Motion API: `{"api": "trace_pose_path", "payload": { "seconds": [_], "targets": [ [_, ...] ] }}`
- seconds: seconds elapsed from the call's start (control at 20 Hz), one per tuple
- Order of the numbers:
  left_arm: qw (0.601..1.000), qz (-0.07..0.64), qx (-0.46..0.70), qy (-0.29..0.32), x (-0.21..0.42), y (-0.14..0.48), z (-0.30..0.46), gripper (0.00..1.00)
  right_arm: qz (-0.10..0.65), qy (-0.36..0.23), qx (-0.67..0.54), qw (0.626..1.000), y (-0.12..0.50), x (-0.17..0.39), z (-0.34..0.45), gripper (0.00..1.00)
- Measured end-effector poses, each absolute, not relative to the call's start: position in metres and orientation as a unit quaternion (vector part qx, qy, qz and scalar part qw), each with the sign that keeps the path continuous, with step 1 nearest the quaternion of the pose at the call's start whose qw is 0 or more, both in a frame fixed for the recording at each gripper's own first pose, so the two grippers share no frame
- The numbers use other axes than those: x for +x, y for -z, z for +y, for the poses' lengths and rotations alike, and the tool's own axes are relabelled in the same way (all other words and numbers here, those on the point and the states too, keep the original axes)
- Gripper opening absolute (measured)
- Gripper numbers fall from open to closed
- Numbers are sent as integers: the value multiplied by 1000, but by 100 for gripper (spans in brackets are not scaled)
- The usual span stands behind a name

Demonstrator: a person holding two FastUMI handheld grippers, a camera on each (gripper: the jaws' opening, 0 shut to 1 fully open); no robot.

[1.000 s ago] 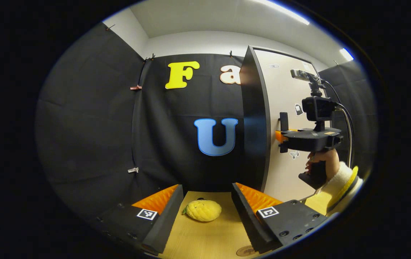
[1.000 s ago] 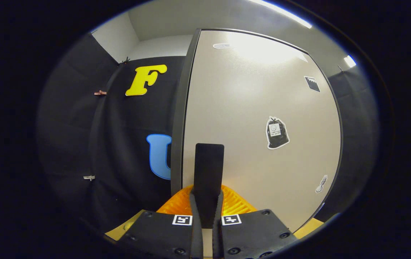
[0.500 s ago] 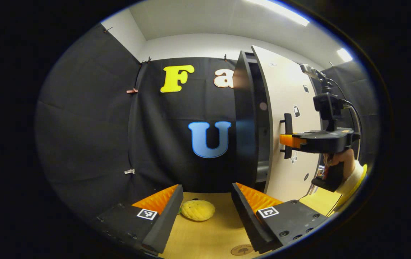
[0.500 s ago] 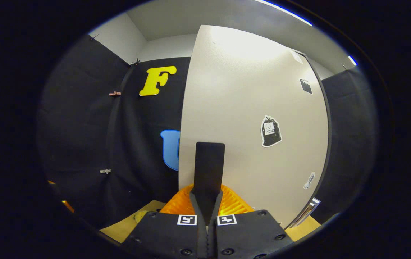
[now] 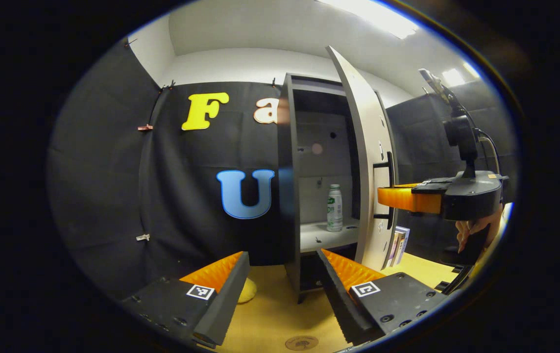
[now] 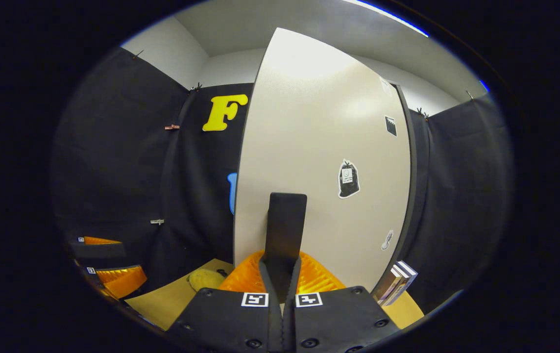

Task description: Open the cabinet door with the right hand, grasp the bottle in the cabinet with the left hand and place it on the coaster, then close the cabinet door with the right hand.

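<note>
1. door handle [image 6: 285, 230] sits clamped between your right gripper [image 6: 283, 274] fingers, so the cabinet door [image 6: 319, 166] follows your pull around its hinge.
2. the door stands swung well out from the cabinet [image 5: 309, 162], leaving the shelf [image 5: 326, 234] exposed for the other hand.
3. bottle [image 5: 334, 208] stands upright on that shelf, near its front edge, untouched.
4. your left gripper [image 5: 280, 274] has its fingers spread wide apart and holds nothing; it hangs low over the table [image 5: 280, 314], well apart from the bottle.
5. coaster [image 5: 302, 342] lies on the table near you, just below that gripper, ready as the landing spot.
6. next, i judge, your left gripper must rise and go in.
</note>
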State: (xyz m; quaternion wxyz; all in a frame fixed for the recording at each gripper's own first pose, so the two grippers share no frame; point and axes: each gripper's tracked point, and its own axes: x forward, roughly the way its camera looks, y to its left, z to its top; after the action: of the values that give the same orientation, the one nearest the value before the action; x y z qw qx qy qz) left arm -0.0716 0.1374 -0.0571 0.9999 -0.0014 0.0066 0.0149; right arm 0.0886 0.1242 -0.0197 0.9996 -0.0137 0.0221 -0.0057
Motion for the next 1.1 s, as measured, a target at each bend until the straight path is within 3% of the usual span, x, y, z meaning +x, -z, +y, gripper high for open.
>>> {"api": "trace_pose_path", "payload": {
  "seconds": [0.25, 0.3, 0.35, 0.65, 1.1],
  "targets": [
    [999, 0, -6, 46, -58, 57, 99, 86, 29, 10, -27, 999, 16, 57, 99, 5],
    [998, -5, -7, 61, -56, 54, 90, 90, 31, 16, -25, 999, 16, 50, 93, 5],
    [997, -9, -7, 77, -54, 52, 81, 86, 33, 22, -21, 999, 16, 43, 86, 5],
    [990, -11, 3, 144, -41, 54, 33, 90, 37, 74, -21, 996, 14, 14, 45, 5],
    [983, -1, 12, 183, -28, 58, -35, 86, 51, 153, -9, 987, 16, -20, -37, 5]
  ]
}}
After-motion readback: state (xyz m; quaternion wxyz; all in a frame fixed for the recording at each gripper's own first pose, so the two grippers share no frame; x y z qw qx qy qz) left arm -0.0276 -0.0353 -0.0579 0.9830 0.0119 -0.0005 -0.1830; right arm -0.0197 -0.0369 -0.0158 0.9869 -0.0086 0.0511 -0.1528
